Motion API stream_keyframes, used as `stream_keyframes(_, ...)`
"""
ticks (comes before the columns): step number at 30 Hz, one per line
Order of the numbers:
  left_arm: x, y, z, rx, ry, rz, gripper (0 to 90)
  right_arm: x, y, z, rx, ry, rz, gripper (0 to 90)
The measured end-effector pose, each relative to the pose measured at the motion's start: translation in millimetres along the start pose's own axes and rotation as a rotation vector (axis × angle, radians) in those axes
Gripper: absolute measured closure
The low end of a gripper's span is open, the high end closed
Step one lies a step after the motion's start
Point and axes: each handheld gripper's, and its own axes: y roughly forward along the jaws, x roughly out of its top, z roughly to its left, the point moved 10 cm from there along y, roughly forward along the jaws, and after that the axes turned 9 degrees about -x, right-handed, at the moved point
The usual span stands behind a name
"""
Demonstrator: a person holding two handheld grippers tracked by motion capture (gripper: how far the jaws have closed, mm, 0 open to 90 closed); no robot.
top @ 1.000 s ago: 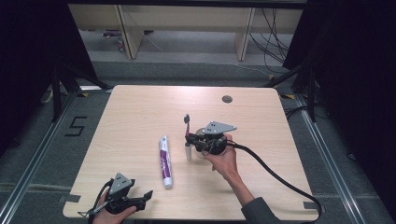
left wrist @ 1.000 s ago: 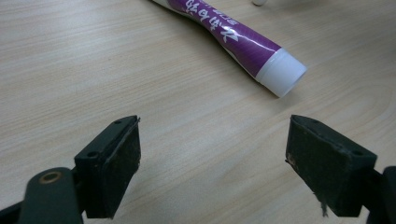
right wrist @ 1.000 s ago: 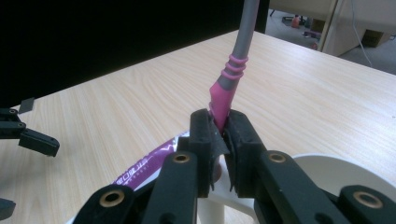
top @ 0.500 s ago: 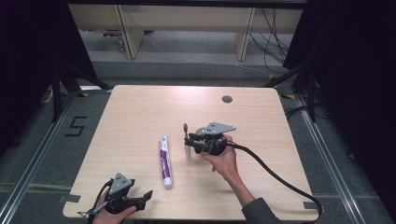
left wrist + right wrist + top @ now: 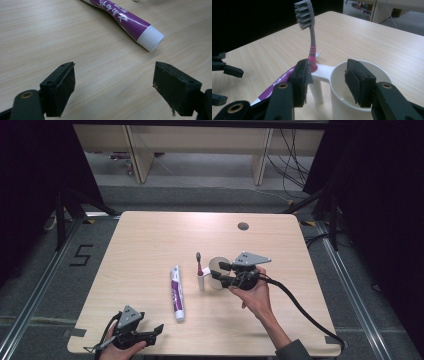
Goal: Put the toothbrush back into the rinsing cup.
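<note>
Where overhead blurs: cup (image 5: 359, 82) interior, bristles (image 5: 303, 13).

Black grippers (image 5: 223, 272), grey three-cornered plates

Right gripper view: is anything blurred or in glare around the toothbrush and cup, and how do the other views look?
Right gripper view: the toothbrush and white cup are sharp, no glare, left background black. Left gripper view: the toothpaste tube is crisp, with soft shadows under the fingers. High view: the table is evenly lit, its surroundings dark, small things coarse.
</note>
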Motion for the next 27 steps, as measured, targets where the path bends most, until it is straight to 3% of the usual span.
stream_keyframes(4, 0.3, 0.2, 0.1, 0.0, -0.003, -0.007, 17.6, -5.9, -10.0, -4.2, -0.015, -0.019, 0.02, 53.1)
stream_keyframes(7, 0.0, 0.6, 0.1, 0.0, -0.004, -0.006, 17.6, -11.4, -19.4, -10.5, -0.062, -0.049, 0.04, 51.5)
stream_keyframes(10, -0.7, 0.0, 0.5, 0.008, -0.003, 0.003, 17.5, -17.7, -27.8, -19.5, -0.12, -0.122, 0.074, 50.1)
stream_keyframes(14, -0.1, 0.3, 0.8, 0.005, -0.004, -0.007, 17.6, -29.0, -41.8, -28.1, -0.14, -0.119, 0.123, 50.1)
stream_keyframes(20, -0.4, 1.4, 1.1, 0.006, -0.002, -0.004, 17.6, -42.0, -57.4, -45.3, -0.188, -0.114, 0.137, 47.6)
stream_keyframes(25, -0.4, 0.4, 1.9, 0.006, -0.004, -0.002, 17.5, -58.1, -64.8, -50.6, -0.183, -0.052, 0.177, 46.4)
stream_keyframes(27, 0.0, 0.7, 1.3, 0.006, -0.009, -0.008, 17.6, -62.7, -67.1, -53.0, -0.196, -0.054, 0.192, 46.4)
